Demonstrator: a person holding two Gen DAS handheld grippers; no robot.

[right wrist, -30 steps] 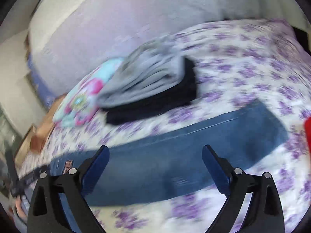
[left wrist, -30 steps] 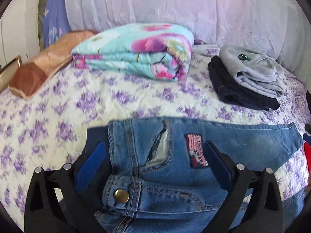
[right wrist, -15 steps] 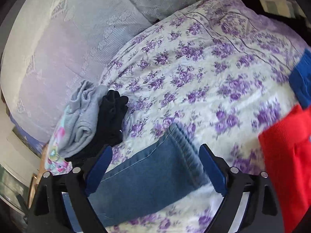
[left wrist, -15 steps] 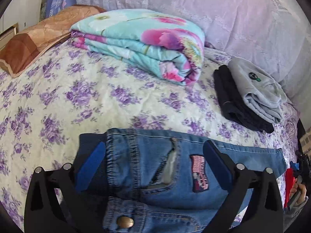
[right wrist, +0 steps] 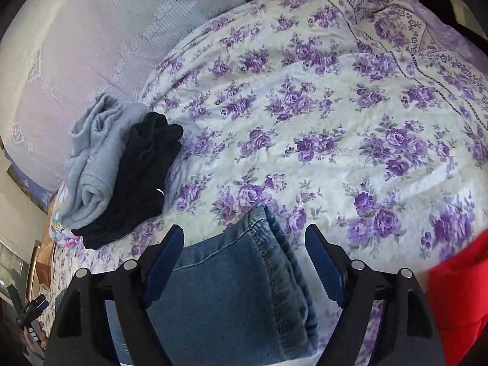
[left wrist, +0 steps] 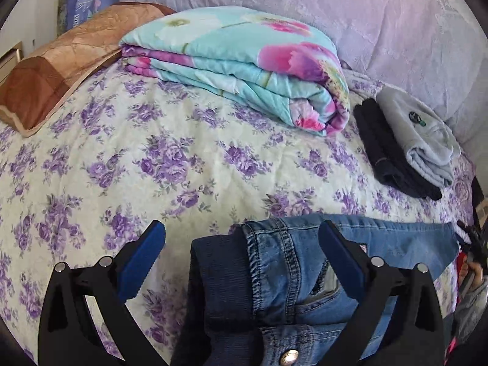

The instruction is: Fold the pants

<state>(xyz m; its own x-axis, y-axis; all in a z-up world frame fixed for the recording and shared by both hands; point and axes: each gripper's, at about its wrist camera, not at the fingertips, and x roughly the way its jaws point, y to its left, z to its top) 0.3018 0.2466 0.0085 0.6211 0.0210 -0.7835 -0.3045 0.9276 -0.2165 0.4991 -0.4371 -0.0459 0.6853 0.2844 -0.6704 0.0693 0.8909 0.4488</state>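
Looks like the grab-both-ends step: the jeans lie flat across the bedspread, in front of the folded quilt, with the left gripper spread wide over the waistband and not touching it. The right gripper straddles the hem, its jaws closing but the pads not yet on the cloth. Next, I'd guess, each has to pinch its end squarely, since that stiff, thick-seamed denim on a soft, puffy quilted cover could bunch or slip.
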